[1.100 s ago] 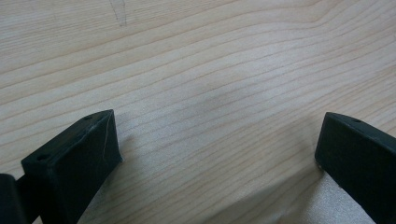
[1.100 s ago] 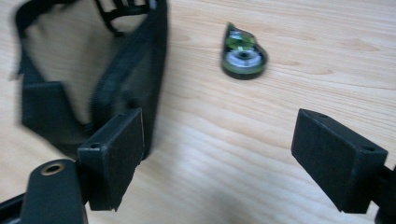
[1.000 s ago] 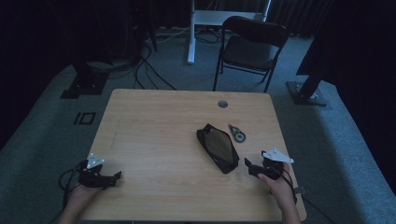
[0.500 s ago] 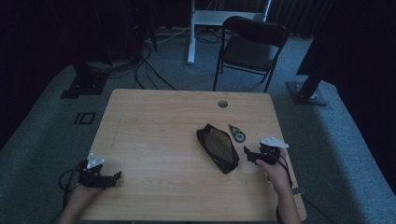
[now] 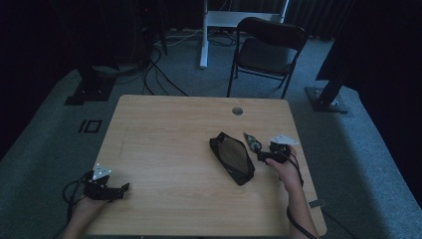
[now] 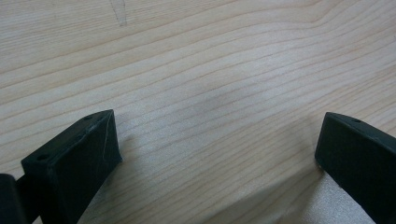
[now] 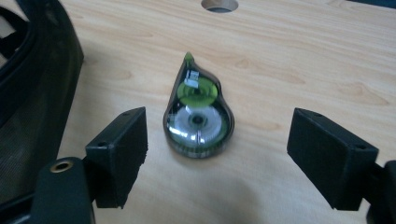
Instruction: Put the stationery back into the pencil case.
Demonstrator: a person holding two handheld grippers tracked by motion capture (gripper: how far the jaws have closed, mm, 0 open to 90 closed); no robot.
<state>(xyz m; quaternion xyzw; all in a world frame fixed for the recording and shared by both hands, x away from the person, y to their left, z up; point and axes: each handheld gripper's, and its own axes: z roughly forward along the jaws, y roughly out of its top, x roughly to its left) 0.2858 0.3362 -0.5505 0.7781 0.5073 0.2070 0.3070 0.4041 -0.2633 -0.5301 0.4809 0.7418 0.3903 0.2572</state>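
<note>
Beside the black pouch (image 5: 232, 158): right gripper (image 7: 217, 156), jaws spread, facing a correction-tape dispenser (image 7: 198, 116).
Left gripper (image 6: 217, 154) likewise released (bare table (image 6: 196, 56) between jaws).

Black claws (image 7: 217, 154), grey plates, trailing cables

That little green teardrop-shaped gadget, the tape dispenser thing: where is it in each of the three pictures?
High view: the correction tape dispenser lies right of centre on the table, between the black pouch and the right gripper.
Left gripper view: bare wooden table between open jaws.
Right gripper view: centre, between the open jaws.
Shared landmark: the table's round cable hole.
</note>
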